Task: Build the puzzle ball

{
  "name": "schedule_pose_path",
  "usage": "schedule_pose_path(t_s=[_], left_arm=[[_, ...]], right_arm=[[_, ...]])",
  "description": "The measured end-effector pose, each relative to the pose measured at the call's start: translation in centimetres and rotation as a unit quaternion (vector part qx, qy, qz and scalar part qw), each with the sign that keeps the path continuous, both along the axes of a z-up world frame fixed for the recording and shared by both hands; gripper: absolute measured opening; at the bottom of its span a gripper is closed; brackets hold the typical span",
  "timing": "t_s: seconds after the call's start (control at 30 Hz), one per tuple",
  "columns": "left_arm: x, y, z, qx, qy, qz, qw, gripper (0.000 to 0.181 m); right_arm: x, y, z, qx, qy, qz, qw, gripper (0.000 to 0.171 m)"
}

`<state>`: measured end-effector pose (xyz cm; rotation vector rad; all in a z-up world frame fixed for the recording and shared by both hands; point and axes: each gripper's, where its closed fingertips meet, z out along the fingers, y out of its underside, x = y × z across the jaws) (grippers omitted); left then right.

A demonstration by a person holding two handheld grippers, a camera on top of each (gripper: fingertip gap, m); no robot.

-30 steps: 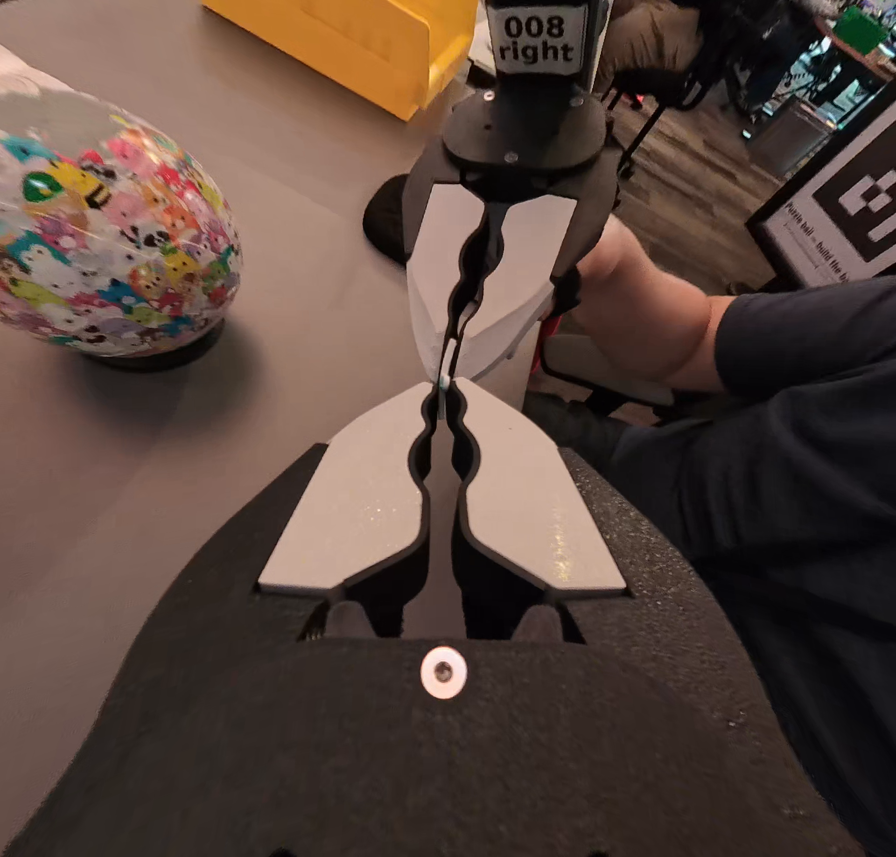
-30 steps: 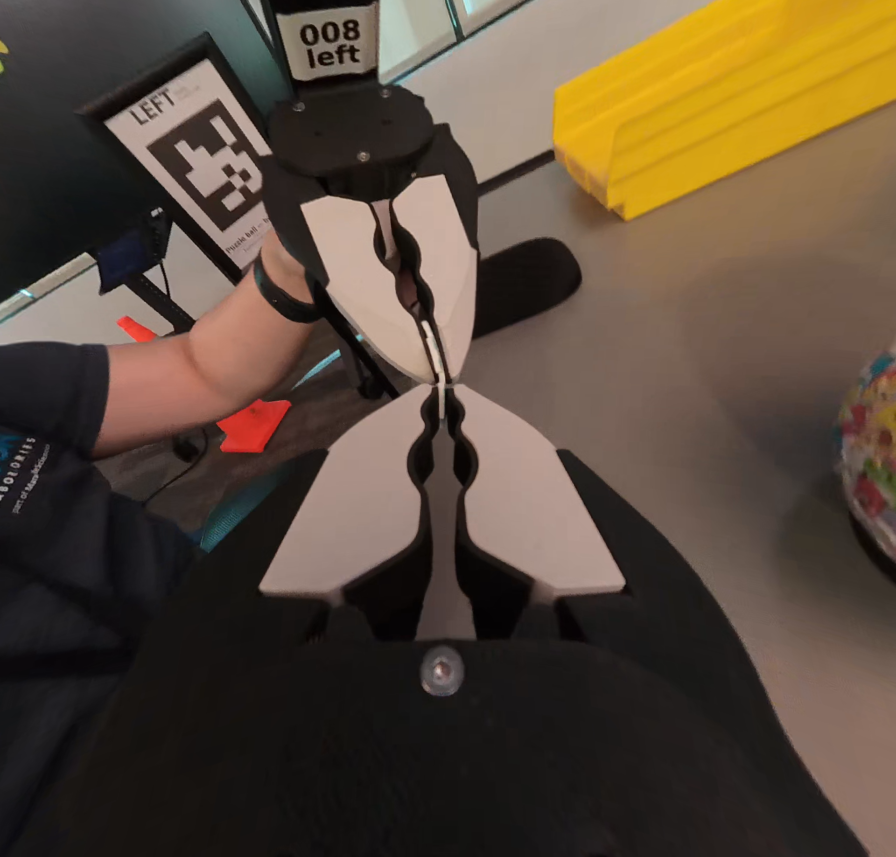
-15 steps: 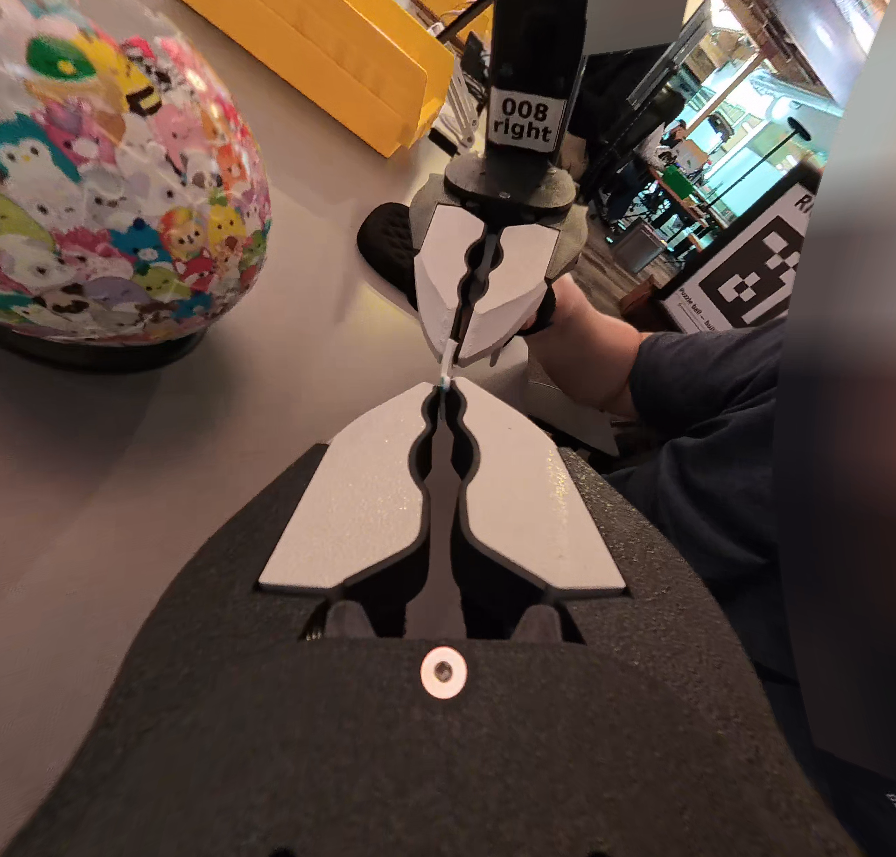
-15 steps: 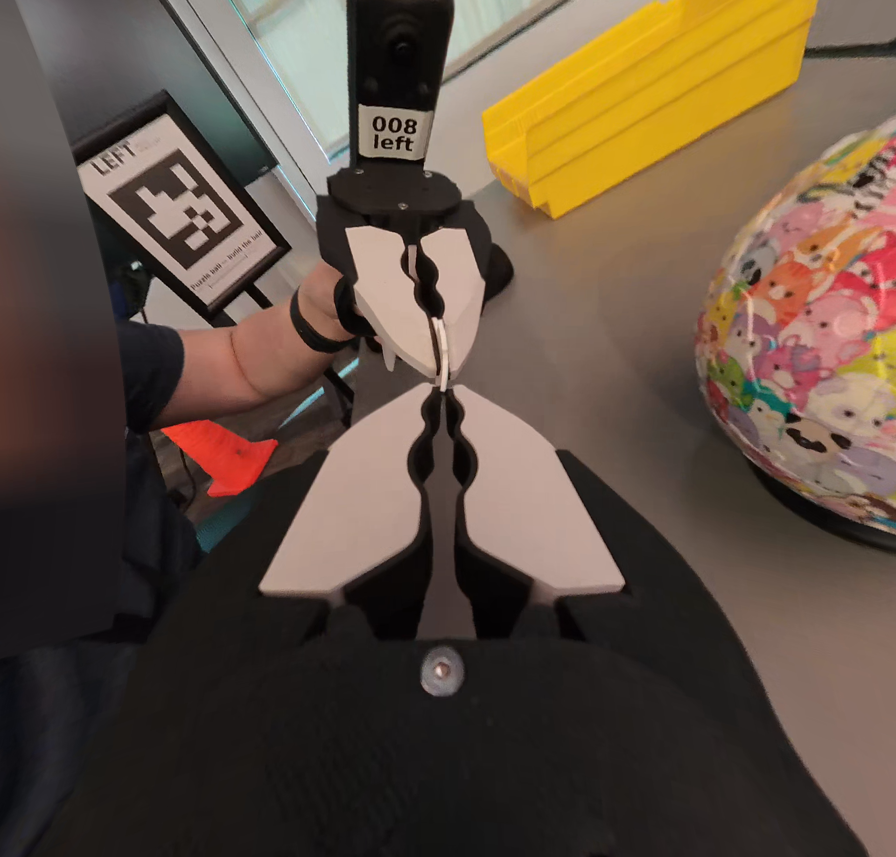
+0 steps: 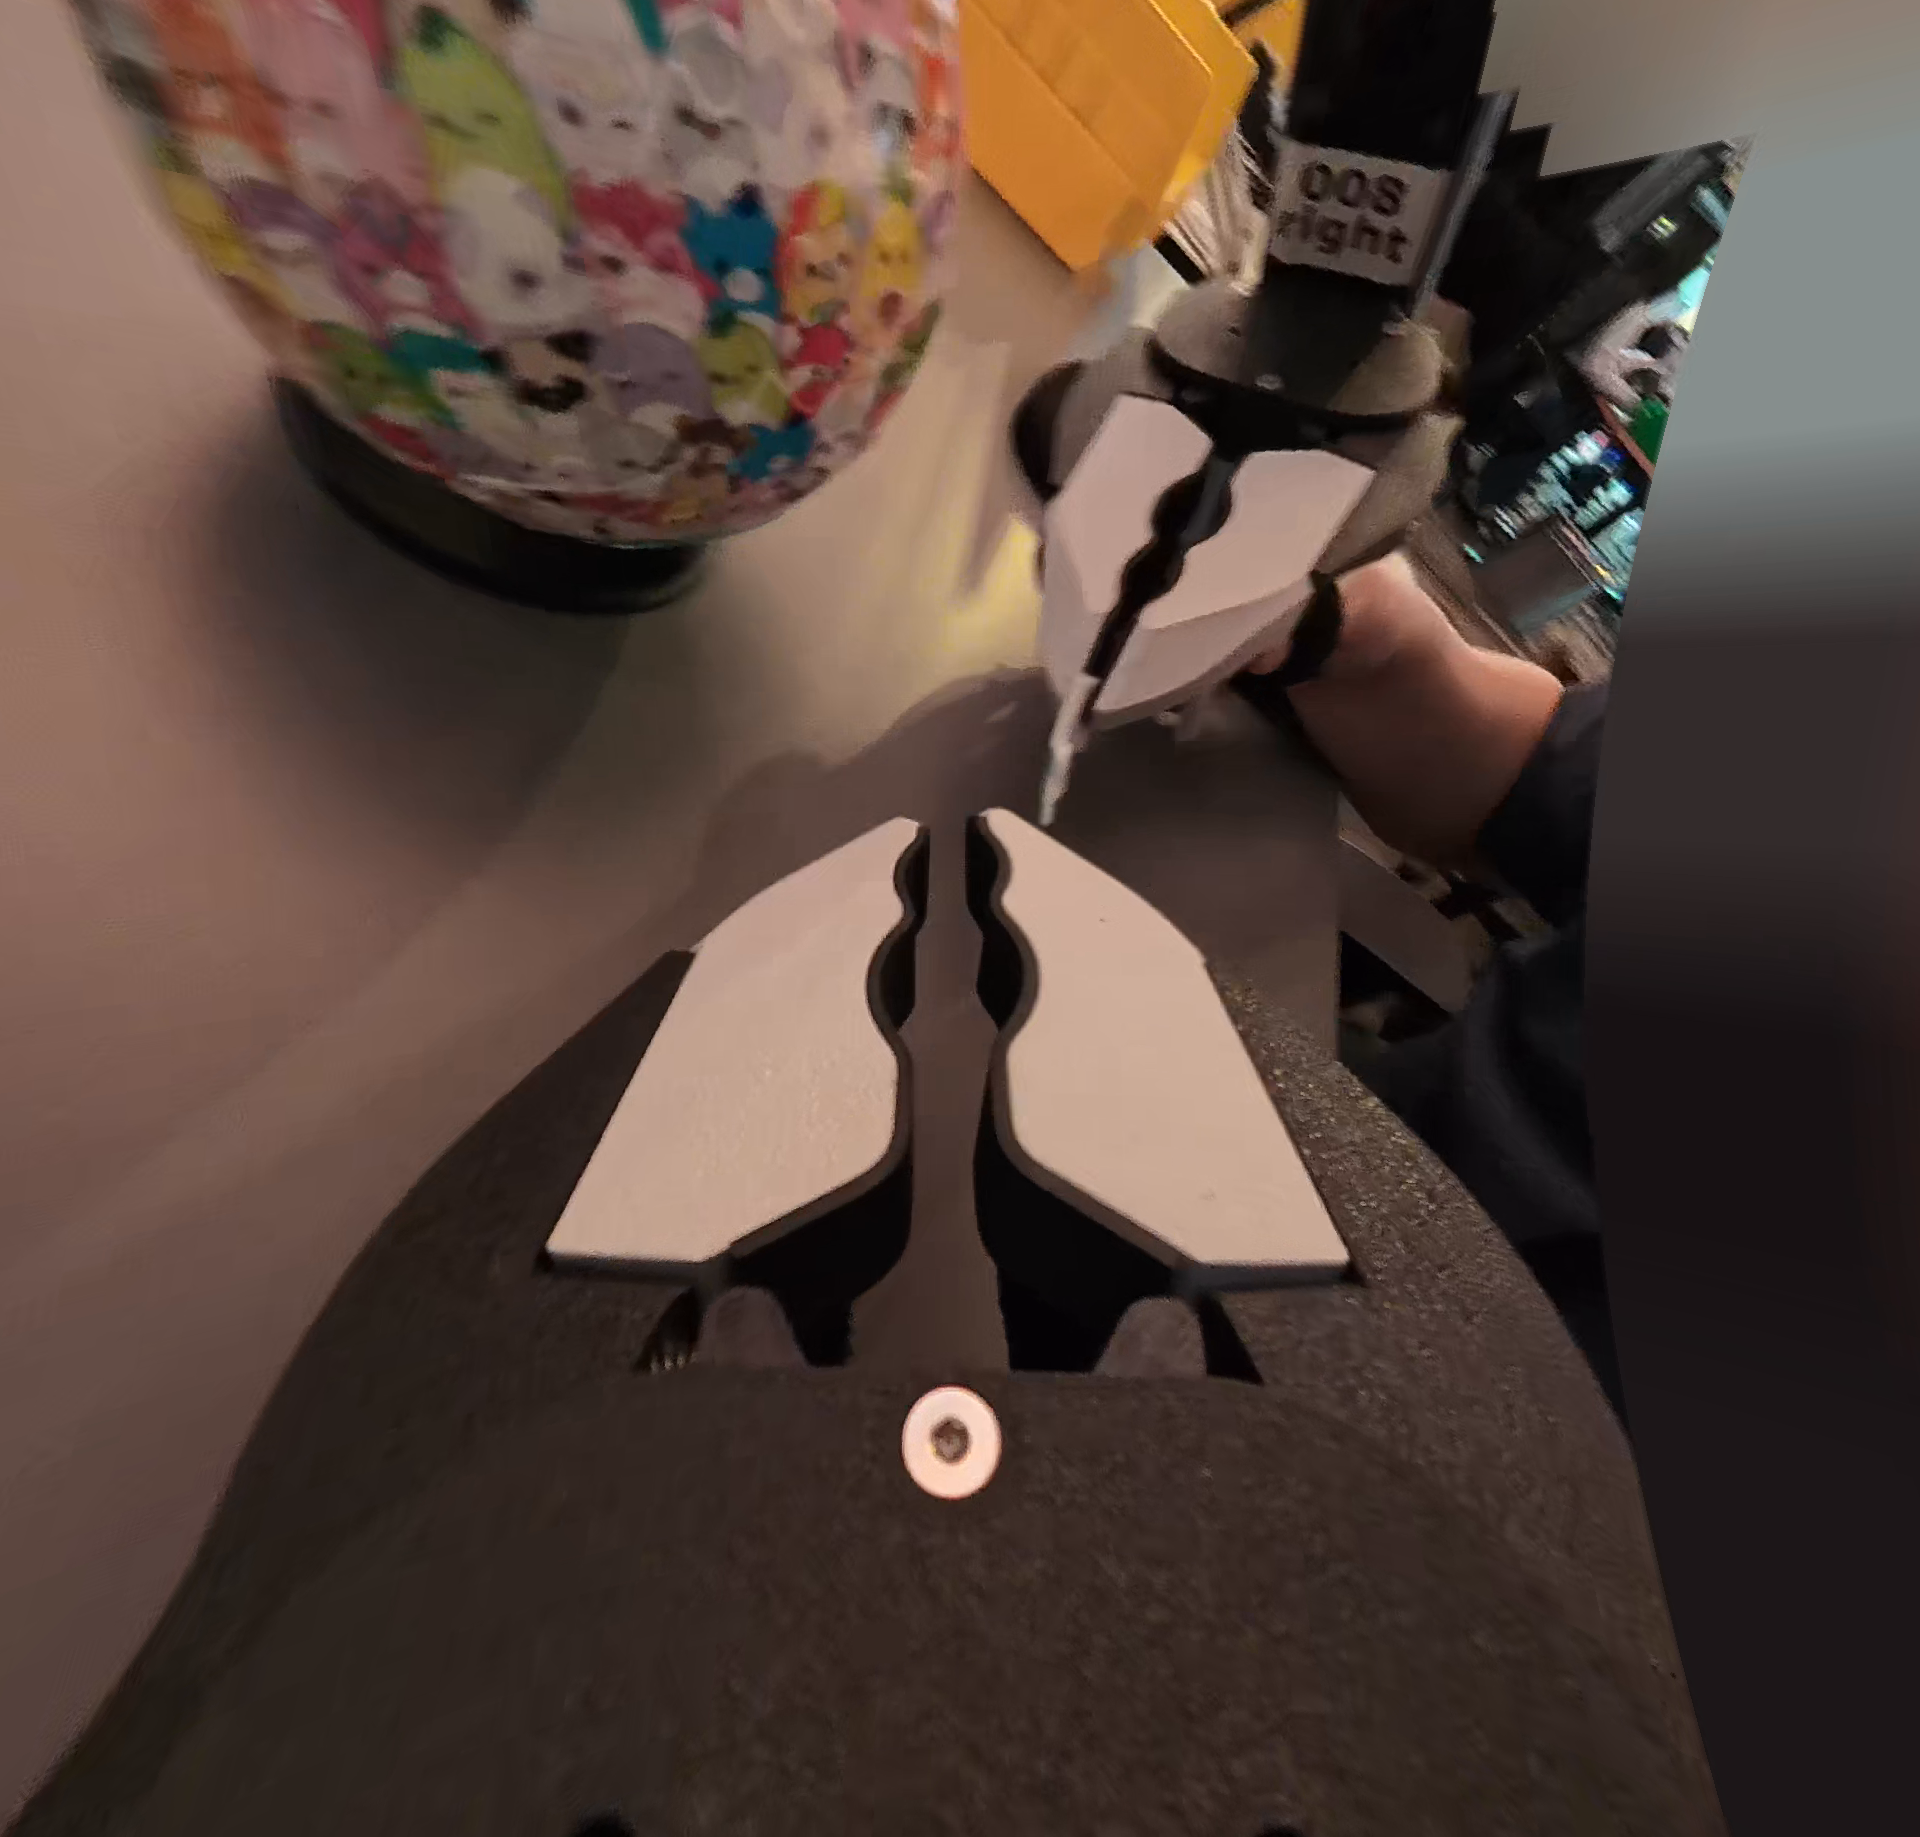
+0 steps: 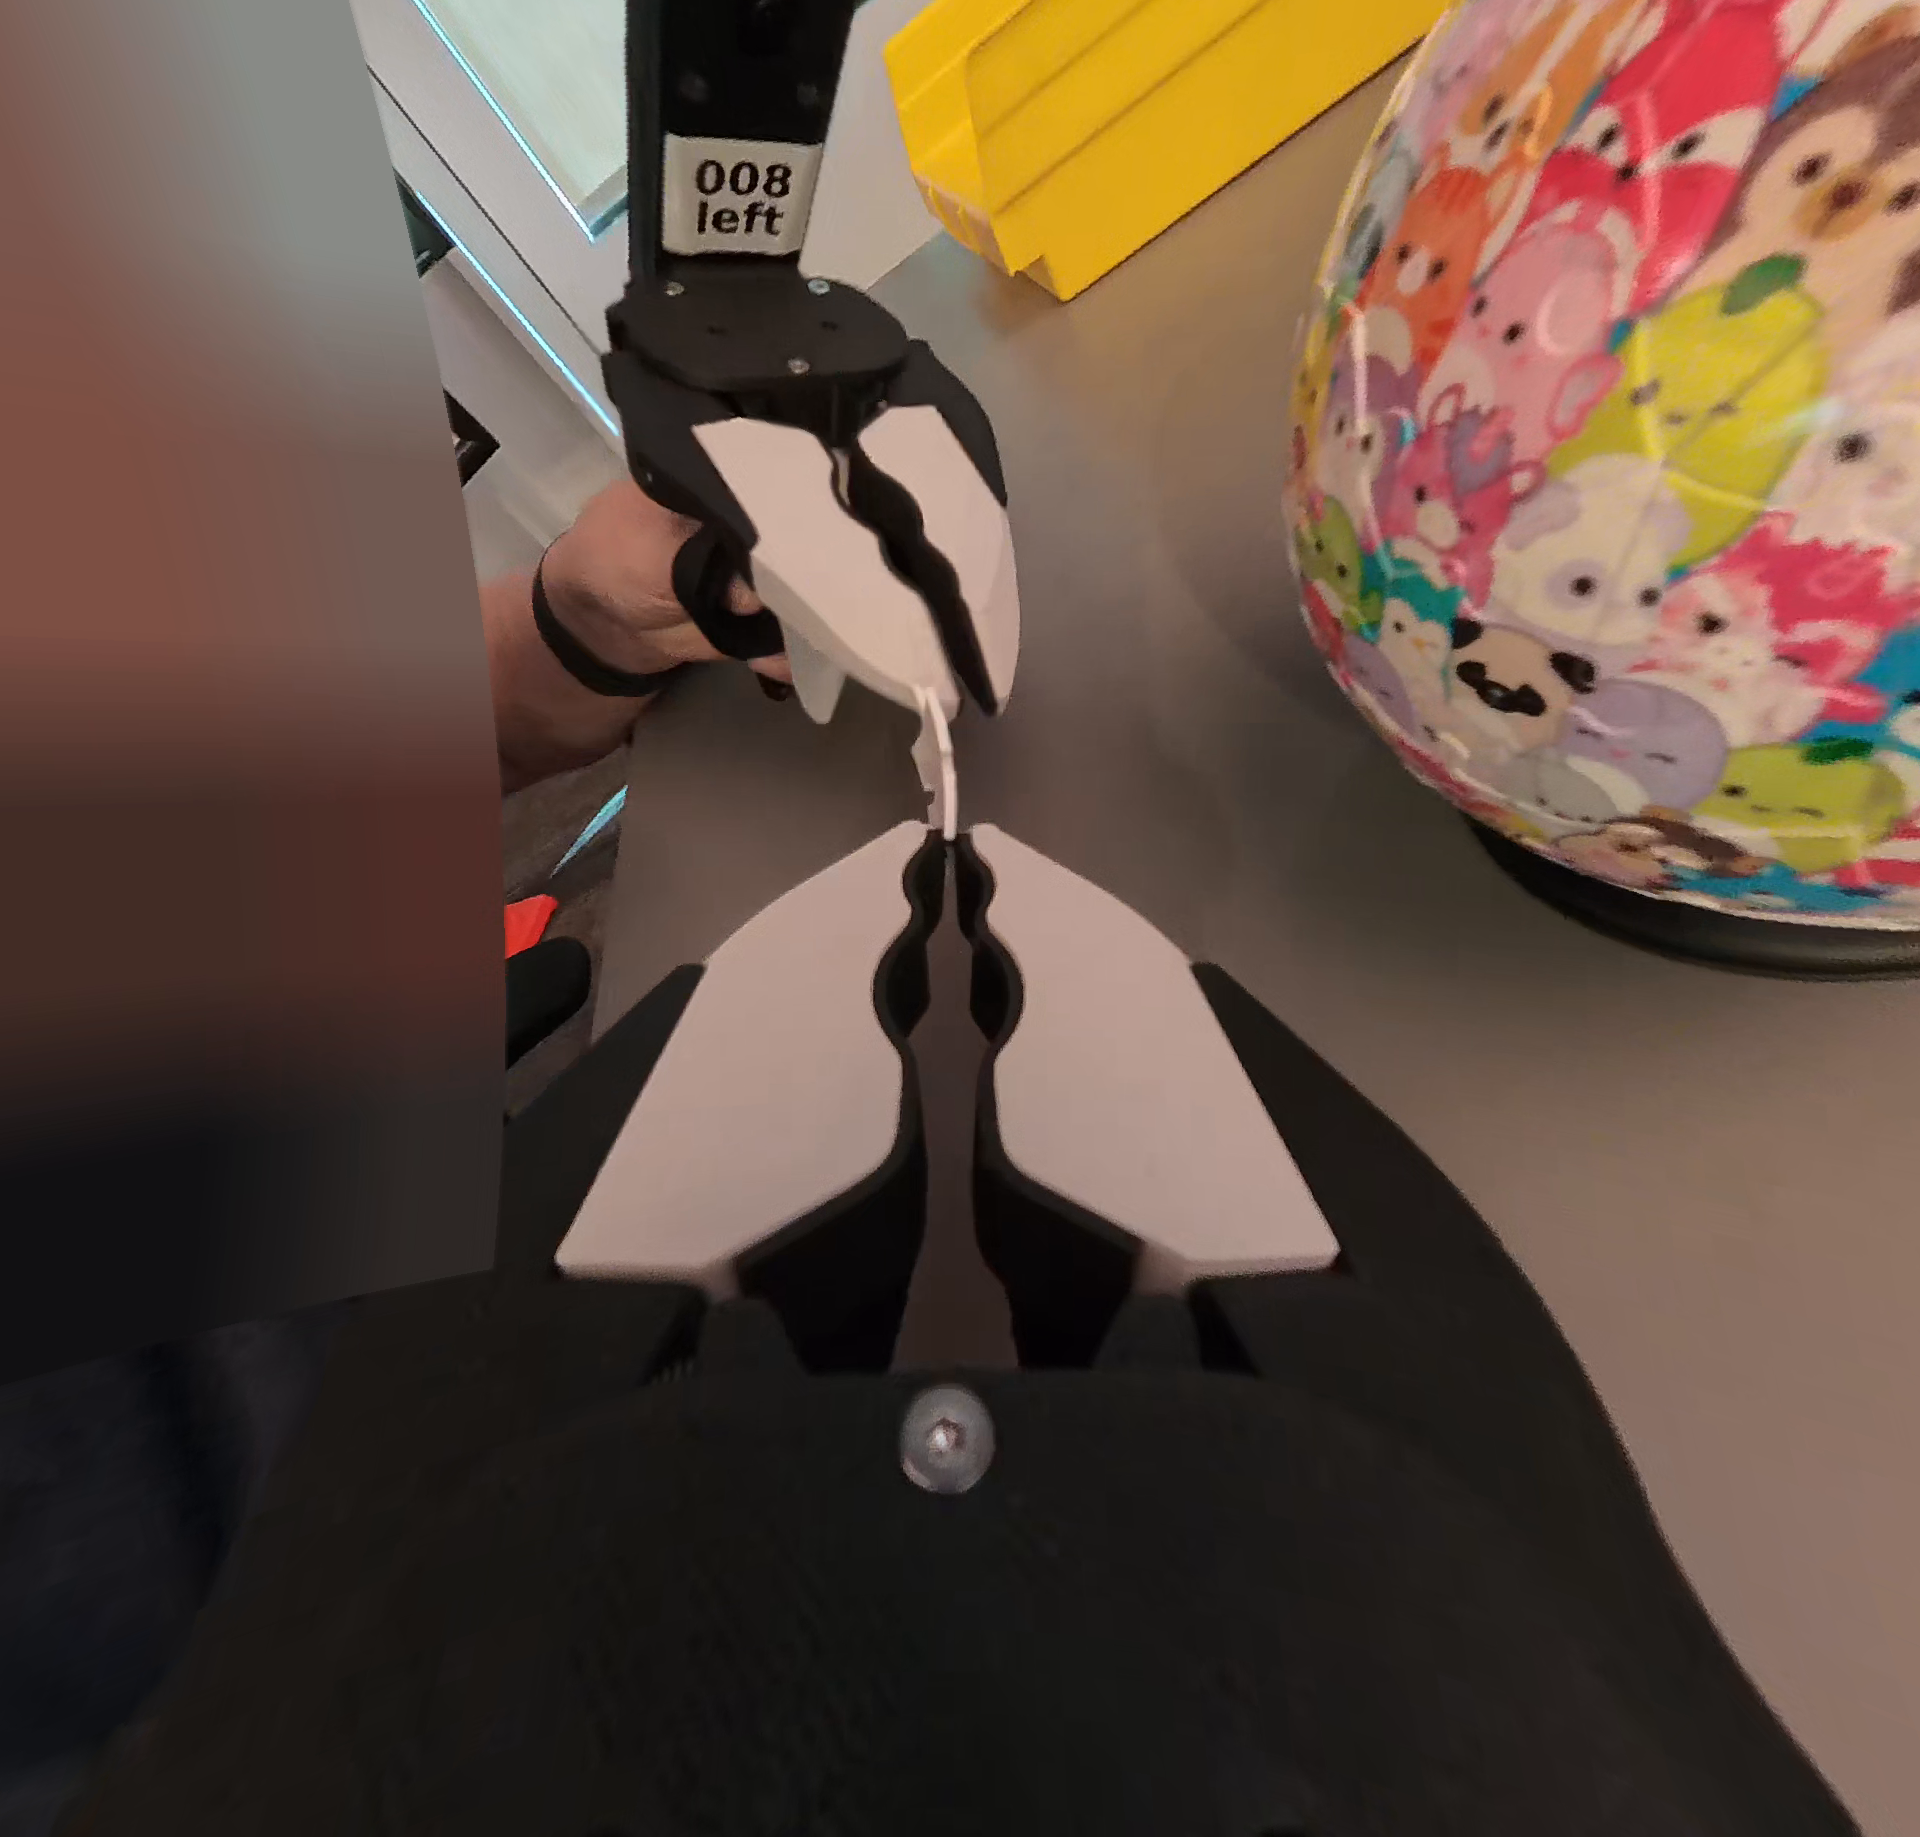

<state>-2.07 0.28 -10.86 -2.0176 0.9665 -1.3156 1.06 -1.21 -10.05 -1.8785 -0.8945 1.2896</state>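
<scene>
The ball (image 6: 1621,499) sits on its dark stand (image 5: 488,530) on the grey table (image 6: 1558,1268), and every face in view is already covered with colourful tiles, so the build looks nearly done. One white piece (image 6: 940,769) is off the ball, pinched edge-on at the tip of the right gripper (image 6: 948,831). The left gripper (image 5: 945,823) is just beside that piece, its fingers slightly apart and empty; fitting it seems the main step left.
</scene>
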Motion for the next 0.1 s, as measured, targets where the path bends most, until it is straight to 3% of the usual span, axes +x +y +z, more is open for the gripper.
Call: schedule_pose_path(t_s=[0.1], left_arm=[[-1.7, 1.9, -0.1, -0.001, -0.007, 0.066, 0.998, 0.006]], right_arm=[[1.0, 0.8, 0.5, 0.014, 0.01, -0.031, 0.999, 0.002]])
